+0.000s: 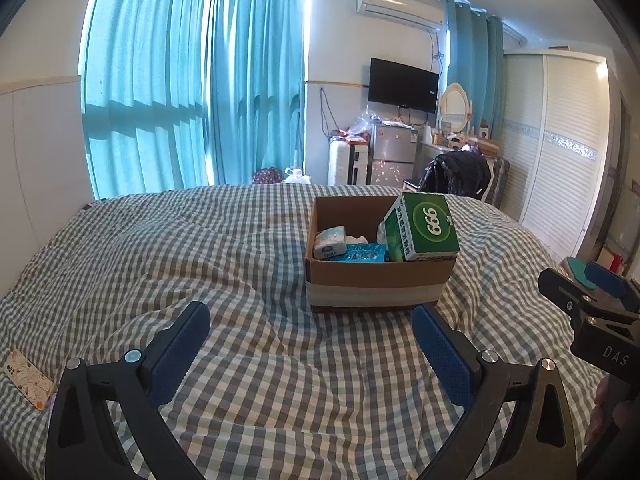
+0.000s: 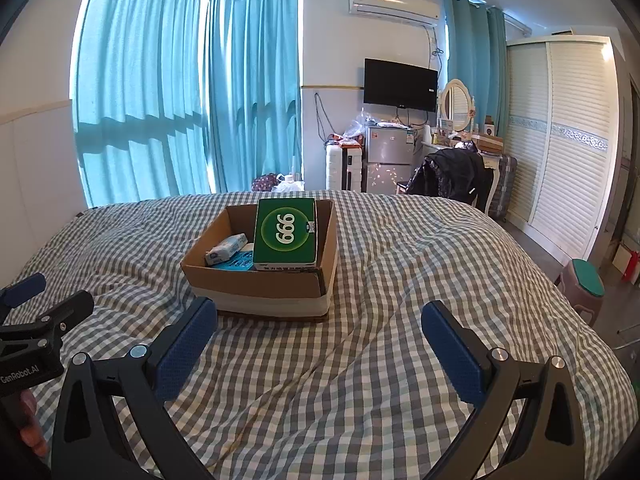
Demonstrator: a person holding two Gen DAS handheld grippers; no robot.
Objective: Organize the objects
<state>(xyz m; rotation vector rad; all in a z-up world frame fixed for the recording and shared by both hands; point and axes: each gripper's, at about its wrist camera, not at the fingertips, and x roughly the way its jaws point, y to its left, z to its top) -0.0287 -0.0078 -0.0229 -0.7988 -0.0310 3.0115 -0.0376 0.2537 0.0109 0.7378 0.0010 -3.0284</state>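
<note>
My left hand-held gripper (image 1: 312, 350) is matte black plastic: two curved arms with triangular cut-outs, each ending in a blue, finely dimpled pad (image 1: 178, 354). Round silver screws sit at the pivots (one on the left arm looks pale blue). My right hand-held gripper (image 2: 320, 348) is built the same. Seen from the side, its body carries white letters "DAS"; the left one's body reads "GenRobot.AI". A fingertip (image 2: 30, 432) shows beside that handle.

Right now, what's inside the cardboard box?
Cardboard box: tilted green 999 carton, white tissue pack, blue packet. The carton hides whatever is under it.
</note>
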